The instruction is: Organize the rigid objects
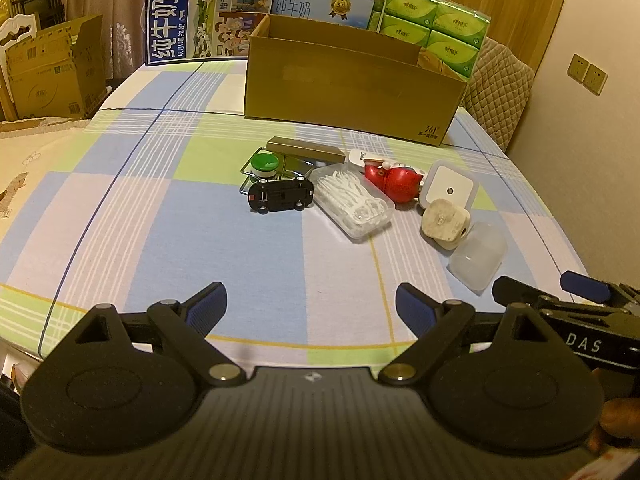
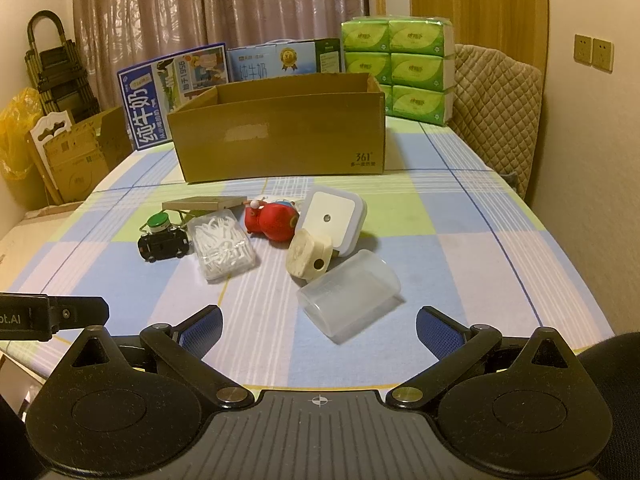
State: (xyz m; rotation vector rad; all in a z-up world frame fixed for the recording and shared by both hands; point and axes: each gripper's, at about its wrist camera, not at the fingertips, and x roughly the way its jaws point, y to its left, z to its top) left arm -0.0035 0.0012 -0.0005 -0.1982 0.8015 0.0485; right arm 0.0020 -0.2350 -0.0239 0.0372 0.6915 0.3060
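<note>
A cluster of small items lies mid-table: a black toy car (image 1: 280, 195) (image 2: 162, 245), a clear box of floss picks (image 1: 352, 199) (image 2: 221, 243), a red toy (image 1: 394, 182) (image 2: 272, 221), a white square night light (image 1: 450, 186) (image 2: 332, 216), a cream plug-like block (image 1: 444, 223) (image 2: 308, 255), a frosted plastic case (image 1: 478, 254) (image 2: 348, 292), a green-lidded jar (image 1: 264, 165) (image 2: 158, 224) and a flat tan box (image 1: 306, 149) (image 2: 204, 202). Behind stands an open cardboard box (image 1: 352, 80) (image 2: 280, 132). My left gripper (image 1: 311, 306) and right gripper (image 2: 319, 330) hover open near the front edge, short of the items.
Milk cartons (image 1: 208, 20) (image 2: 176, 88) and green tissue packs (image 1: 436, 28) (image 2: 400, 68) stand behind the box. A quilted chair back (image 2: 496, 116) is at the right, cardboard boxes (image 1: 52, 68) on the left. The checked tablecloth (image 1: 160, 220) spreads in front of the items.
</note>
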